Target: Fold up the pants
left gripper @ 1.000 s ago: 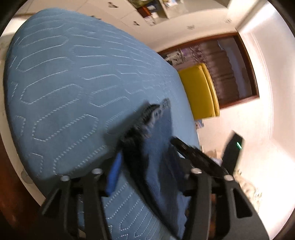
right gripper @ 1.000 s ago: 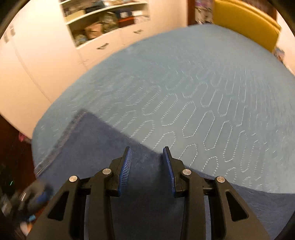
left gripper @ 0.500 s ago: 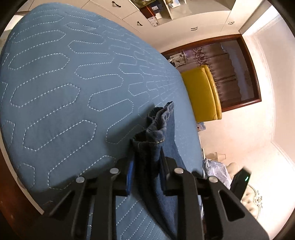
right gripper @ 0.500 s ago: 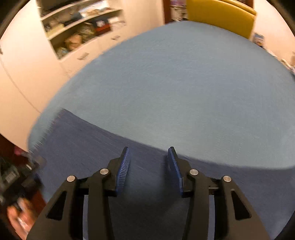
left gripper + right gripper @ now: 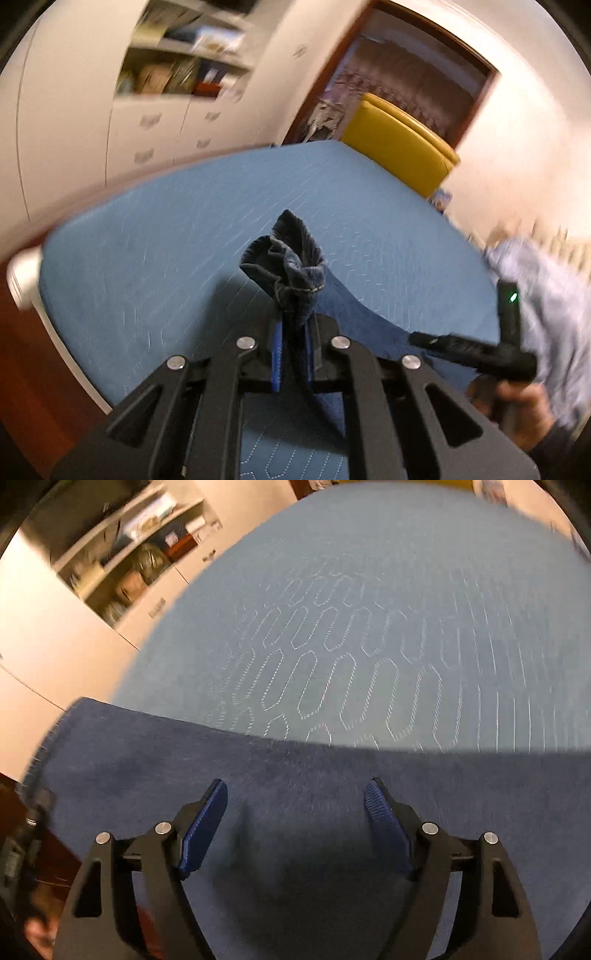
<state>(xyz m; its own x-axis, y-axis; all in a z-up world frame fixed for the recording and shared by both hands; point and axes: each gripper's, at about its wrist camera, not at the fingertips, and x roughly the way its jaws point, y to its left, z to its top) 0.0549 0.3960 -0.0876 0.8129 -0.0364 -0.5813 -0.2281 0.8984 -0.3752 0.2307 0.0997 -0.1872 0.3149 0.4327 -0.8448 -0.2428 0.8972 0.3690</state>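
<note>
Dark blue denim pants (image 5: 147,760) lie across a light blue quilted bed (image 5: 369,627). My left gripper (image 5: 295,325) holds a bunched end of the pants (image 5: 295,258) above the bed (image 5: 166,240). Its jaws are closing, with the pads pressing on the denim between them, and the cloth trails down to the right. My right gripper (image 5: 295,794) hovers over the flat stretch of pants. Its jaws are opening wide, with nothing between the pads. In the left wrist view the right gripper (image 5: 472,350) shows at the lower right, held by a hand (image 5: 528,406).
A yellow chair (image 5: 399,158) stands at the bed's far end before a dark doorway. White cupboards with open shelves (image 5: 129,565) line the wall beside the bed. Pale blurred cloth (image 5: 546,288) is at the right edge. Dark wood floor runs along the near bed edge.
My left gripper shut on the pants' end, lifted it off the bed and rolled. My right gripper's jaws spread wide and it slid sideways over the pants.
</note>
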